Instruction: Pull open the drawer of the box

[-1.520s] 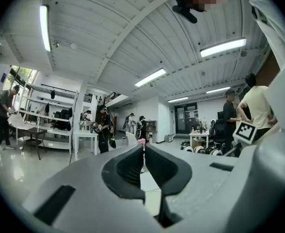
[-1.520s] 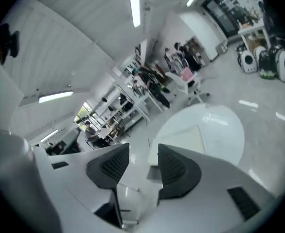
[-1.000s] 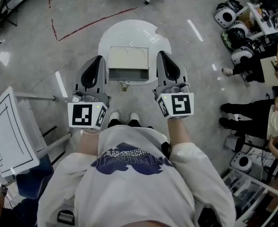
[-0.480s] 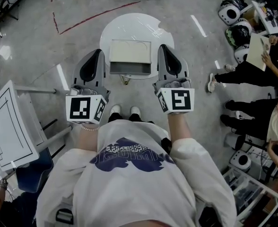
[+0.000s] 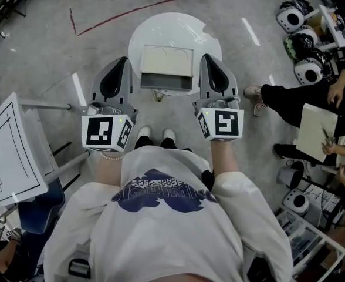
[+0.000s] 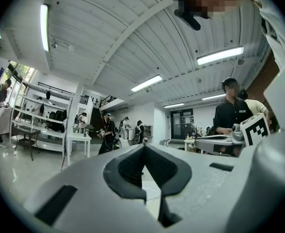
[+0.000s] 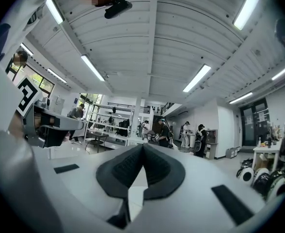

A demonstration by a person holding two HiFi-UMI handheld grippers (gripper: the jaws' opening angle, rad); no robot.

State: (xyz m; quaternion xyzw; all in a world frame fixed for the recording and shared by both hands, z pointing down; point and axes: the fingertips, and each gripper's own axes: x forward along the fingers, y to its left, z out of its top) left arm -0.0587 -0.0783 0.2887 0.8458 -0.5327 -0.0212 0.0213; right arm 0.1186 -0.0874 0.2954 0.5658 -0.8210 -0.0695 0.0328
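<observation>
Left claw: jaws pressed together, nothing between them. Right claw: the same, empty. Both are raised and aimed across the room, well apart from the box.

The box sits on the round white tabletop, near its front edge, with its drawer front facing the person. I cannot tell whether the drawer is out at all.

Risks (judgement):
- Closed jaws could knock the drawer front instead of catching it.
- An unbraced pull may drag the whole box off the near edge.

Writing: none readable. There are square markers on each cube, and the dark shirt print is illegible.
</observation>
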